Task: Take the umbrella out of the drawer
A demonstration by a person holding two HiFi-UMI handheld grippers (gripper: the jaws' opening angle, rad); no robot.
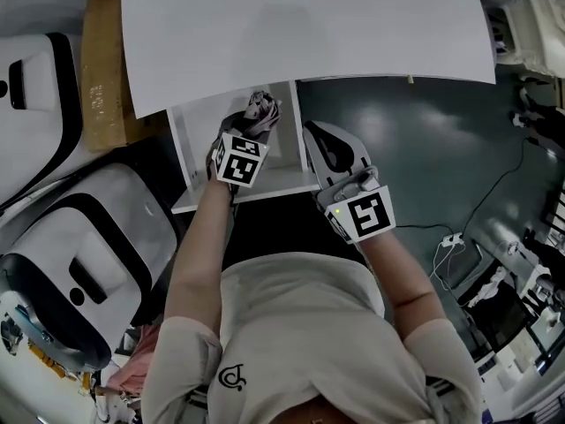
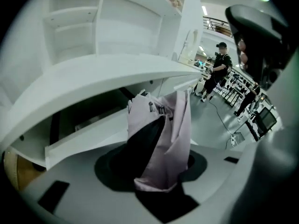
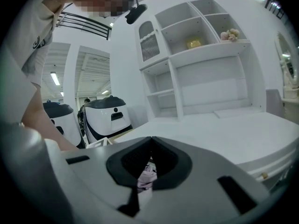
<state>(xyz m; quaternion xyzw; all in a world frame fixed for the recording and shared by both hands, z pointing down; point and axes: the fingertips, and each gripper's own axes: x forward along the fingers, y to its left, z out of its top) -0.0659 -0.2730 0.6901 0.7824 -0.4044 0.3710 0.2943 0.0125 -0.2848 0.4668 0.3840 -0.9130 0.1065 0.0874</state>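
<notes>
Umbrella (image 2: 163, 139) in left gripper (image 2: 156, 181), desktop (image 1: 309, 25) edge close overhead, open drawer (image 1: 281, 182) below

Two grippers held out side by side.
Left gripper (image 1: 252, 124) tilts down, jaws clamped on the umbrella (image 1: 263, 107); right gripper (image 1: 316, 136), just right of it, points nearer level, jaws seemingly together.

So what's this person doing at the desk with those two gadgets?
A person holds a gripper in each hand. The left gripper is clamped on a folded pale umbrella and holds it over the open drawer under the white desk. The right gripper is shut and empty, just beside the drawer's right side.
</notes>
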